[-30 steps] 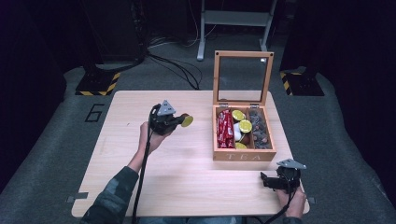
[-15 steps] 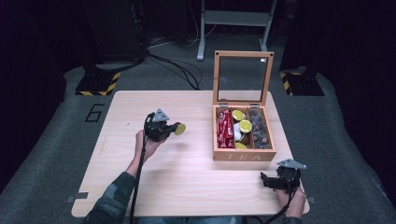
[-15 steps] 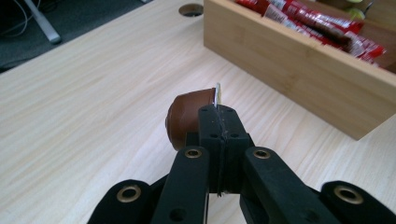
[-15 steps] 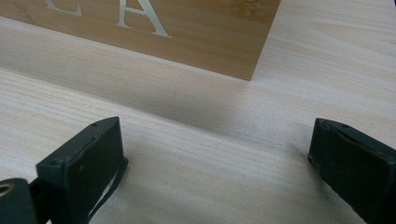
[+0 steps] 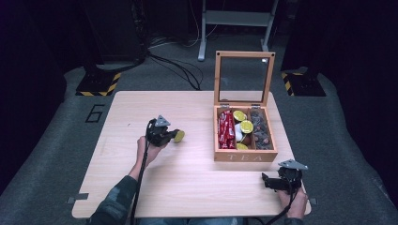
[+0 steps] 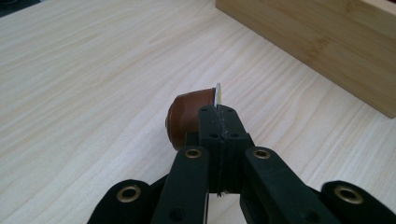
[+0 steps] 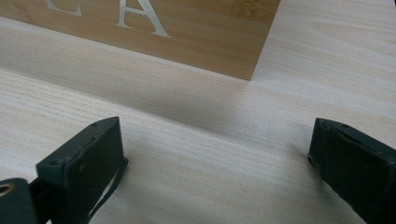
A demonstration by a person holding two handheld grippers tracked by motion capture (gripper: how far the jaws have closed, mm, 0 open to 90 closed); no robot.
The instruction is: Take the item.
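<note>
Left tongs [image 5: 174, 136], clenched on the capsule [image 6: 189, 116], have sunk tableward; right tongs [image 5: 265, 182] rest released.

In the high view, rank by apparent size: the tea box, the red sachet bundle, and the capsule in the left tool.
1. Tea box, largest by far.
2. Red sachet bundle.
3. Capsule, smallest, its rim pinched in the left tool.

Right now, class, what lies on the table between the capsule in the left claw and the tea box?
Nothing: in the high view, bare wooden table separates the capsule from the tea box.
</note>
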